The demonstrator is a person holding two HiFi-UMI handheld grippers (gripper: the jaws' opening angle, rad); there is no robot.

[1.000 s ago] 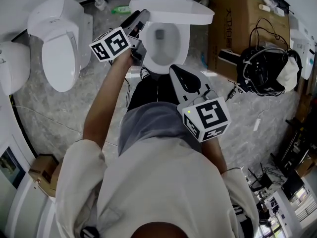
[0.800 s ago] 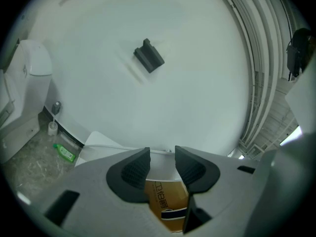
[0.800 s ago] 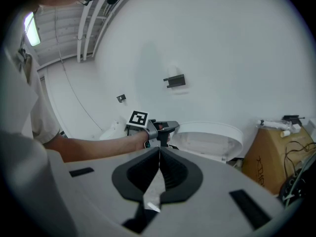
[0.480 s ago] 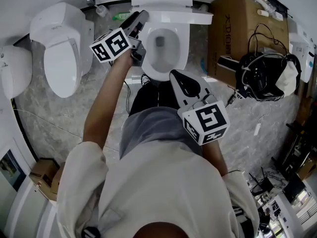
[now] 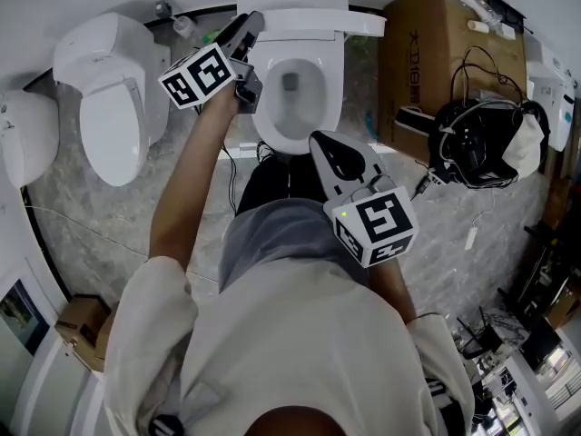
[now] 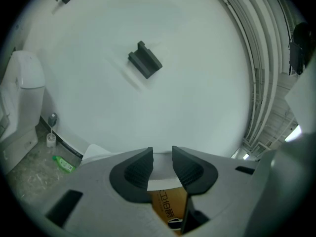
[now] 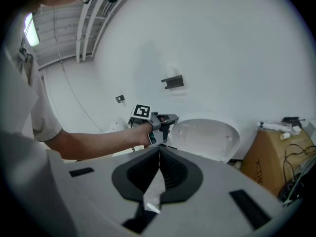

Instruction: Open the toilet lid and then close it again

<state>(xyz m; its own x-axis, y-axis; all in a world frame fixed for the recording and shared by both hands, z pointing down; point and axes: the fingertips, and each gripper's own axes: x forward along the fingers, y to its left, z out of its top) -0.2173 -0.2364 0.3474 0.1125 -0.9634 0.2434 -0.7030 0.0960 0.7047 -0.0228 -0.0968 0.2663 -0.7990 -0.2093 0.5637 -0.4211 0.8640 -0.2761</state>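
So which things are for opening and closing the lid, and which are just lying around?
For the job:
- lid, raised
- toilet
- left gripper, its jaws have just been closing, and the lid's edge seems to be between them

Just lying about:
- other toilet
- box
- green bottle
- cables

Toilet lid [image 5: 292, 3] stands upright behind the bowl [image 5: 295, 89]. Second toilet [image 5: 109, 89] left of it, bottle [image 6: 63, 163] on the floor [image 5: 82, 207] between them. Cardboard box [image 5: 427, 53] right of the bowl, tangle of cables [image 5: 481, 134] right of the box.
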